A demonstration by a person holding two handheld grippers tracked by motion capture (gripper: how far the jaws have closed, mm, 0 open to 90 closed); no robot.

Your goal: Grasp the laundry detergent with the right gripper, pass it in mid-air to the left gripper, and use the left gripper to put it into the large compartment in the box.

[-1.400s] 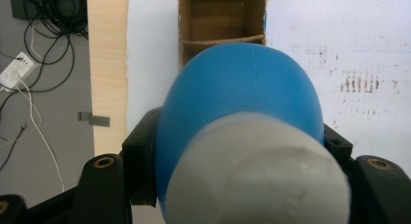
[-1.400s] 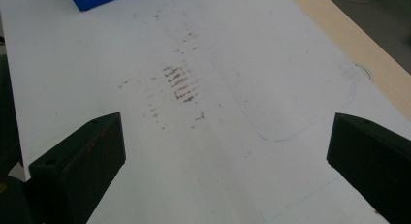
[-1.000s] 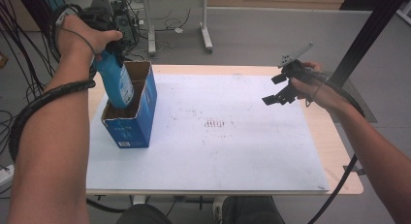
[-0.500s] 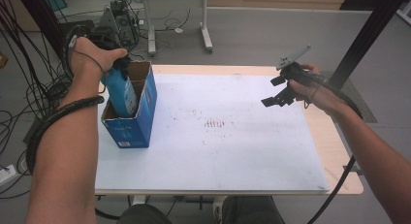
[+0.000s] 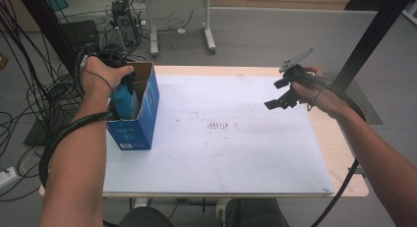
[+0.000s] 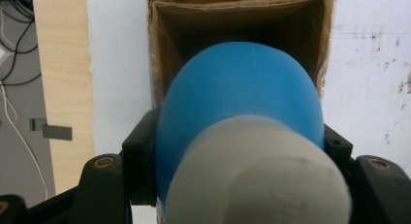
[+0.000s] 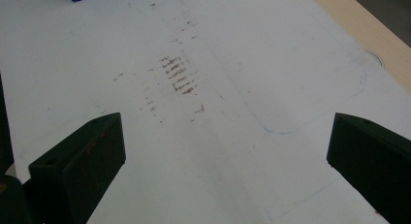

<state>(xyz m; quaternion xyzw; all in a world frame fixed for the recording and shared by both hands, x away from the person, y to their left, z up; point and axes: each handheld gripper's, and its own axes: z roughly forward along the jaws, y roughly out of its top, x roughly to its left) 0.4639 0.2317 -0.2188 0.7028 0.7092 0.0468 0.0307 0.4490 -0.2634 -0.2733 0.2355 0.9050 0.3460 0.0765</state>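
Observation:
An open blue cardboard box point(image 5: 134, 133) stands upright at the left of the white mat point(image 5: 236, 158). My left gripper point(image 5: 124, 84) is shut on a blue bottle point(image 5: 125, 103) with a white cap, and most of the bottle is down inside the box. In the left gripper view the bottle point(image 6: 237, 83) sits clamped between both jaws of the left gripper point(image 6: 237, 151), above the brown inside of the box point(image 6: 167, 25). My right gripper point(image 5: 278, 102) hovers open over the mat's right side. Nothing lies between the jaws of the right gripper point(image 7: 225, 151).
The mat carries a patch of brown smudges point(image 5: 216, 125) near its middle. The bare wooden table edge point(image 5: 342, 156) shows at the right. Cables point(image 5: 34, 114), a black post point(image 5: 369, 35) and another desk's legs point(image 5: 209, 33) surround the table.
My left hand has come down with the bottle, which now sits deeper in the box. The right gripper has stayed where it was.

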